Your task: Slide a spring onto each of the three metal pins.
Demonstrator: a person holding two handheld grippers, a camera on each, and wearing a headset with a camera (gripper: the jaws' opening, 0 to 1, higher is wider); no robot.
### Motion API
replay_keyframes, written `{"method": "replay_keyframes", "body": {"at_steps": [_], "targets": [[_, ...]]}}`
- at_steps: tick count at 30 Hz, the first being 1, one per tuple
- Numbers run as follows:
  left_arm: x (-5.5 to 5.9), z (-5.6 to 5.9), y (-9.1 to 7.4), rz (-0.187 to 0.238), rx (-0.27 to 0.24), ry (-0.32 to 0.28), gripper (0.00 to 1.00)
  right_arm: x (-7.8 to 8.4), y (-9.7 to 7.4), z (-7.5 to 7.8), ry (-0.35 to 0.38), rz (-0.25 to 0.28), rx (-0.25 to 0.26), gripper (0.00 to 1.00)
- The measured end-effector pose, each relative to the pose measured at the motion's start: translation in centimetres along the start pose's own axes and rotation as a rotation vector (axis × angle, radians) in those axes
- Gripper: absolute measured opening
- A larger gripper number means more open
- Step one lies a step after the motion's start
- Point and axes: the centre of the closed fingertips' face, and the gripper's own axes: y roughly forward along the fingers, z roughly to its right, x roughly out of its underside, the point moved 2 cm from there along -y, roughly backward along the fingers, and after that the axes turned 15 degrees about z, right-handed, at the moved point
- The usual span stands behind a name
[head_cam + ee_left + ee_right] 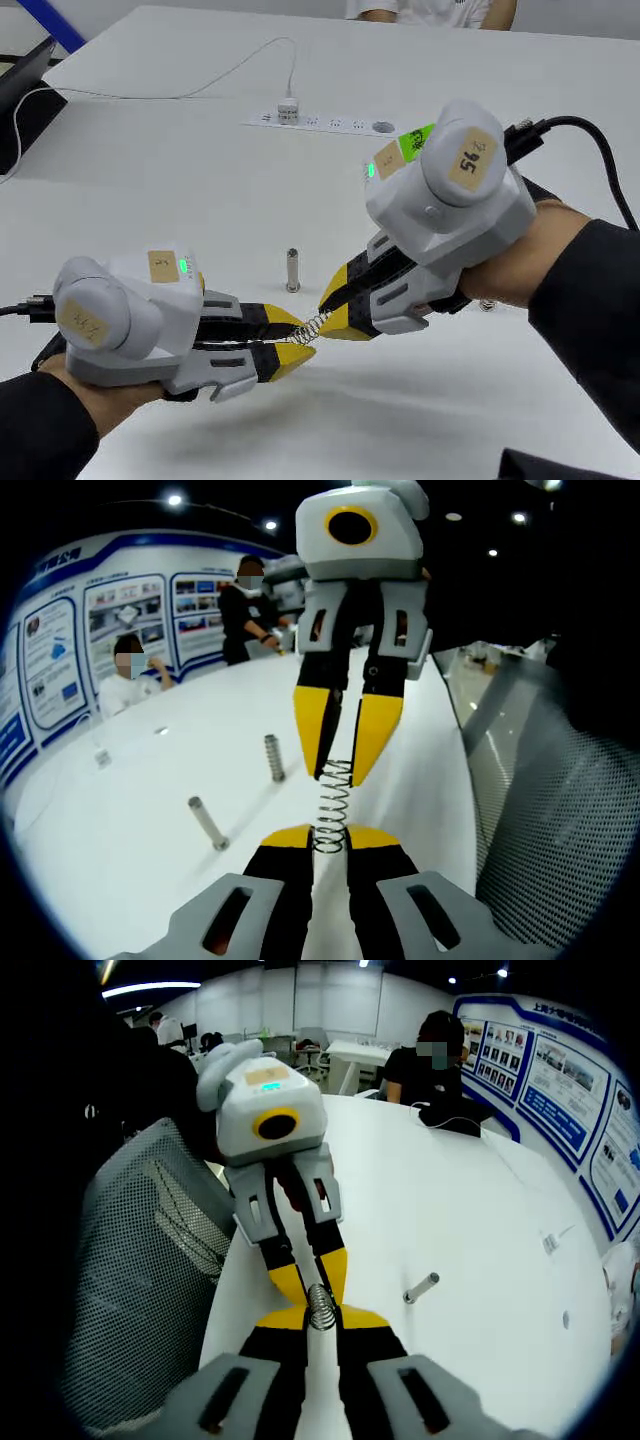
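The white tabletop (180,180) lies under both tools. The left hand-held gripper (300,338) and the right hand-held gripper (325,318) meet tip to tip above it. Each has its jaws closed almost fully on one end of the same spring. In the left gripper view, two upright metal pins stand on the tabletop beyond the left hand-held gripper's jaws, off to their left: a nearer pin (207,823) and a farther pin (273,757). The spring (312,327) spans the short gap between the two pairs of yellow tips, held clear of the tabletop.
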Motion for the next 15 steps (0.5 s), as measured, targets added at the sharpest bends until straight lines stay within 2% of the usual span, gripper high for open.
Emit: {"method": "replay_keyframes", "body": {"at_steps": [7, 15], "targets": [[-0.2, 0.0, 0.0, 0.009, -0.002, -0.007, 0.11, -1.4, 0.6, 0.0, -0.013, 0.046, 0.004, 0.12], [-0.5, -0.1, 0.0, 0.025, -0.012, -0.035, 0.11, -2.1, 1.1, 0.1, -0.021, 0.080, 0.017, 0.12]]}}
